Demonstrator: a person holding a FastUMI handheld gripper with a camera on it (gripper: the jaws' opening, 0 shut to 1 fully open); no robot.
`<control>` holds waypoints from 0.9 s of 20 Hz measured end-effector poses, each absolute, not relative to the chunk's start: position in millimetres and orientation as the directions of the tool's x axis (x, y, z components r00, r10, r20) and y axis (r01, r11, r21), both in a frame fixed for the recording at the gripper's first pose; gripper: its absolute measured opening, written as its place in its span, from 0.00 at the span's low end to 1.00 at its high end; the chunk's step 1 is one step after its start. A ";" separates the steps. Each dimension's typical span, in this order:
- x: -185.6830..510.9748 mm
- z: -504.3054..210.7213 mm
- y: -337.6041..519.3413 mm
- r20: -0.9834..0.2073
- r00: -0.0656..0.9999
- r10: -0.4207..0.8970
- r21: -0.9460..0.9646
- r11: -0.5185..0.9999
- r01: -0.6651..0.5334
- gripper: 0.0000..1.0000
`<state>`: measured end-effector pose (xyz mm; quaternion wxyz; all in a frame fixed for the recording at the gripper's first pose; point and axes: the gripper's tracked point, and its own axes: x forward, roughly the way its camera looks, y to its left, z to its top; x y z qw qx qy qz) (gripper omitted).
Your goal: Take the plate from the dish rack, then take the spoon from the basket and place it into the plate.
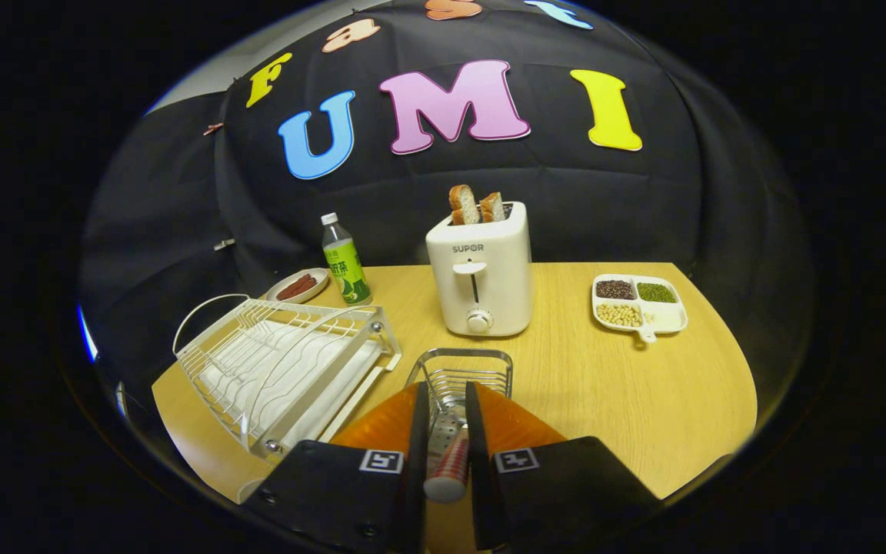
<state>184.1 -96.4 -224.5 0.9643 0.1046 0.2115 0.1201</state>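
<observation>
Red-striped spoon (pixel 447 465) handle clamped between the closed fingers of the gripper (pixel 444 438), directly over the wire basket (pixel 458 371); white dish rack (pixel 281 362) just beside it; toaster (pixel 480 269) beyond, on the wooden table (pixel 627 385)

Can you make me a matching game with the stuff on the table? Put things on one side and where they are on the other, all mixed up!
Things:
1. bread slices
2. spoon
3. green bottle
4. bean tray

Places:
A. between the fingers of the tool
B. right of the toaster
C. sticking out of the toaster's top
D. behind the dish rack, next to a small dish

Pairs: 1-C, 2-A, 3-D, 4-B
</observation>
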 end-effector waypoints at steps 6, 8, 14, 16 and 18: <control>179.9 -204.2 -99.5 -0.389 0.878 0.280 0.236 0.951 -0.199 0.22; 178.6 -185.3 -106.8 -0.367 0.888 0.278 0.240 0.950 -0.198 0.22; 154.6 -118.7 -120.1 -0.288 0.898 0.334 0.234 0.933 -0.272 0.22; 140.5 -103.9 -115.3 -0.273 0.890 0.366 0.244 0.921 -0.304 0.22; 121.8 -97.6 -103.5 -0.271 0.871 0.410 0.264 0.902 -0.342 0.22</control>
